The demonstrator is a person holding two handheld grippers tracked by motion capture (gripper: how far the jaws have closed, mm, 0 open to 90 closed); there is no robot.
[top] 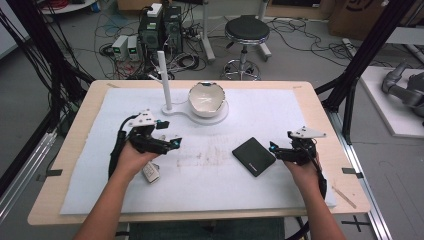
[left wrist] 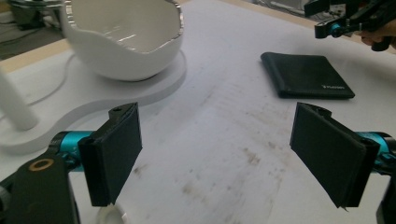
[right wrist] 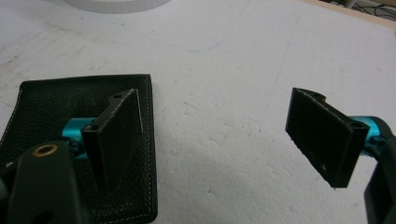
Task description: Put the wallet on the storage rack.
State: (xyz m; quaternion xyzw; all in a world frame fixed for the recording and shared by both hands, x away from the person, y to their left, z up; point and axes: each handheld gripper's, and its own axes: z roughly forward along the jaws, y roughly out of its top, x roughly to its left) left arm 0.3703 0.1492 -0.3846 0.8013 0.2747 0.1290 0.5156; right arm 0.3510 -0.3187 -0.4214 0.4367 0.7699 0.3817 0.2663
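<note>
A black leather wallet (top: 254, 156) lies flat on the white foam mat (top: 210, 185), right of centre. My right gripper (top: 272, 148) hovers just to its right, open; in the right gripper view the wallet (right wrist: 56, 107) lies under the left jaw and the right gripper (right wrist: 224, 140) holds nothing. My left gripper (top: 176, 142) is open over the mat's left half, also holding nothing. In the left gripper view the left gripper (left wrist: 229, 158) faces the wallet (left wrist: 306, 74) and the right gripper (left wrist: 345, 23) farther off.
A white bowl with a jagged rim (top: 206, 98) sits on a white stand base (top: 172, 111) with an upright post (top: 164, 80) at the back of the mat. A small white object (top: 151, 172) lies by the left hand. A stool (top: 246, 30) and computers (top: 160, 30) stand beyond the table.
</note>
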